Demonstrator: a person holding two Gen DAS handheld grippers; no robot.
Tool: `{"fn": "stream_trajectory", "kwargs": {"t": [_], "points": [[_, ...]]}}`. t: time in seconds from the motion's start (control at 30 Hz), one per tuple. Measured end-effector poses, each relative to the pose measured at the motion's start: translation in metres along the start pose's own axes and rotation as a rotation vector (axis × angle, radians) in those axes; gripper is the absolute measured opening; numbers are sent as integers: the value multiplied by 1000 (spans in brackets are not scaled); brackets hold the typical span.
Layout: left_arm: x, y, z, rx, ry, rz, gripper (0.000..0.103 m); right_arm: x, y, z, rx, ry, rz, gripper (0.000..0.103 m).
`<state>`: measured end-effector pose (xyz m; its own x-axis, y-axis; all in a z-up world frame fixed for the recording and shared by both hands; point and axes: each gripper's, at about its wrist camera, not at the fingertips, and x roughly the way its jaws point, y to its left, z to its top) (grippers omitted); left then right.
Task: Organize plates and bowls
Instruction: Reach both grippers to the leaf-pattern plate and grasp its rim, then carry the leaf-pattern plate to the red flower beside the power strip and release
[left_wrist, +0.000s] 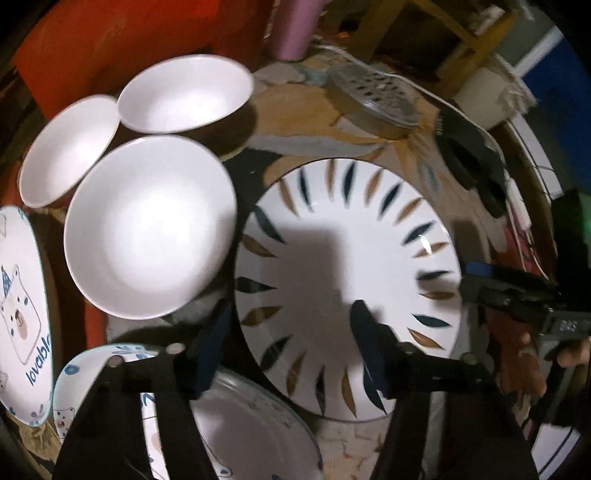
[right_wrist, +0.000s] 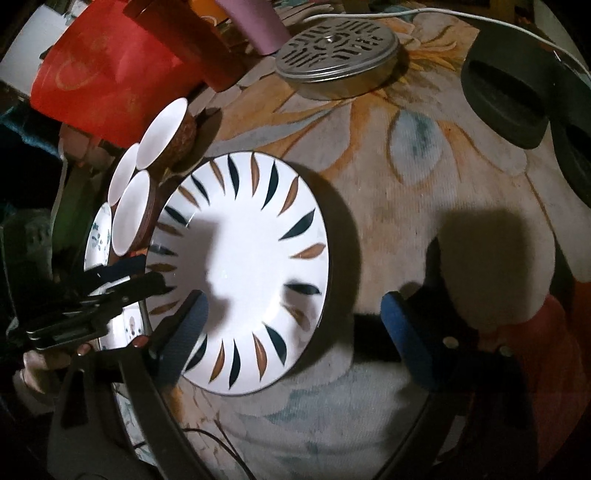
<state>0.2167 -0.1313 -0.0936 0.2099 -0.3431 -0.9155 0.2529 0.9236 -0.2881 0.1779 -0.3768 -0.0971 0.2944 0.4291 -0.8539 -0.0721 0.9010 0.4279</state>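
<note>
Big round plate (left_wrist: 347, 288), glossy white ceramic w/ thin dark rim and a ring of navy + tan leaf strokes, sits flat on a matte floral cloth (right_wrist: 424, 192) in beige, orange and grey-blue. Left of it in the left wrist view: three round bowls, smooth plain white inside, brown outside – near bowl (left_wrist: 149, 227) is just beside the plate's left edge, w/ two more (left_wrist: 68, 147) (left_wrist: 186, 92) behind it, rims close together. Further left, a bear plate (left_wrist: 22, 314), white w/ pale blue rim, cartoon bear and blue lettering; a similar bear dish (left_wrist: 88, 362) and another pale plate (left_wrist: 258, 435) lie near the bottom, partly hidden behind the gripper. Left gripper (left_wrist: 291, 350): black frame, blue padded fingers, spread wide and holding nothing; its right finger (left_wrist: 365, 343) hangs over the plate's inner well, the left one over the gap between plate and bowl, contact can't be told. Right gripper (right_wrist: 291, 332): same build, also wide open and empty; its left finger (right_wrist: 184, 332) sits at the plate's lower-left rim, the right finger (right_wrist: 406, 339) is over bare cloth, well off the plate. At the back: round flat metal tin (right_wrist: 336, 55) w/ slotted lid, a pink cylinder (right_wrist: 258, 22), red sheet (right_wrist: 107, 74), black moulded tray (right_wrist: 517, 96), white cable (right_wrist: 369, 16).
</note>
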Motion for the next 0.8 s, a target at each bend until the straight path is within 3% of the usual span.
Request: {"fn": "stream_trajectory", "kwargs": {"t": [0.03,0.13,0.27,0.33,0.37,0.47,0.8], "points": [[5,2,2,-14,19,20,49,3,-2,2,16,0,5,90],[15,4,4,-10,44,66,42,12,-7,5,36,13,-4,76],[20,2,5,-13,57,92,35,25,-8,4,23,41,-19,46],[20,4,5,-10,52,102,31,26,-4,5,-4,32,-35,36],[19,4,5,-10,53,108,29,28,-4,6,-11,42,-33,24],[17,3,4,0,56,118,27,29,-4,7,-24,48,-54,19],[1,-20,-14,71,37,90,25,4,-10,-11,-38,39,-64,18]]}}
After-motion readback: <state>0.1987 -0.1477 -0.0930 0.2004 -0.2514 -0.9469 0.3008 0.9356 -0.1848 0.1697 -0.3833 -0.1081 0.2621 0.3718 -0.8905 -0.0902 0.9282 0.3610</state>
